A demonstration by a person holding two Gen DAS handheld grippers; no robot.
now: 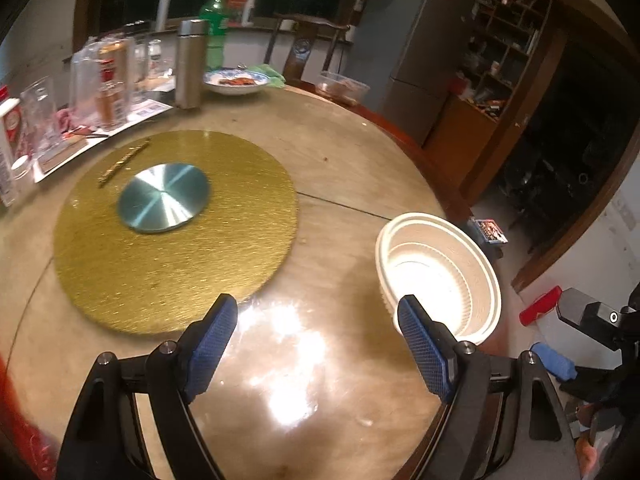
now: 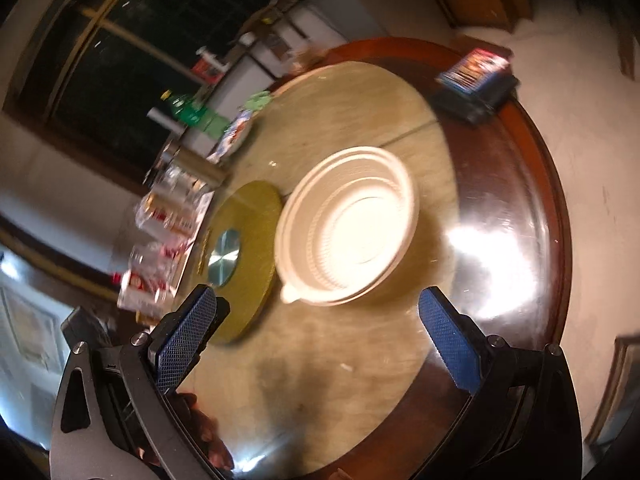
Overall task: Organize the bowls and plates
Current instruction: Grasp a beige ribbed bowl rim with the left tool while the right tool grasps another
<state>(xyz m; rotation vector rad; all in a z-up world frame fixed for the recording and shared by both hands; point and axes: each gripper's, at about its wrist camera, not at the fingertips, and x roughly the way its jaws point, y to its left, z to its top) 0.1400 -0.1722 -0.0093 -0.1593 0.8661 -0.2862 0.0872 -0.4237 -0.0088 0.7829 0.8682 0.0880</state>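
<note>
A white ribbed plastic bowl (image 1: 440,276) stands upright near the right edge of the round table (image 1: 340,160). My left gripper (image 1: 318,320) hovers open over the bare tabletop, and its right blue pad sits just in front of the bowl's near rim. In the tilted, blurred right wrist view the same bowl (image 2: 352,228) lies ahead of my right gripper (image 2: 316,312), whose jaws stand wide apart with nothing between them. A blue-rimmed plate (image 1: 236,80) with food on it rests at the far side.
A gold turntable (image 1: 176,228) with a metal disc (image 1: 164,198) fills the table's middle. Glasses, a steel flask (image 1: 190,64), a green bottle (image 1: 214,28) and a clear container (image 1: 344,86) crowd the far and left rim. A fridge (image 1: 416,52) and shelves stand beyond.
</note>
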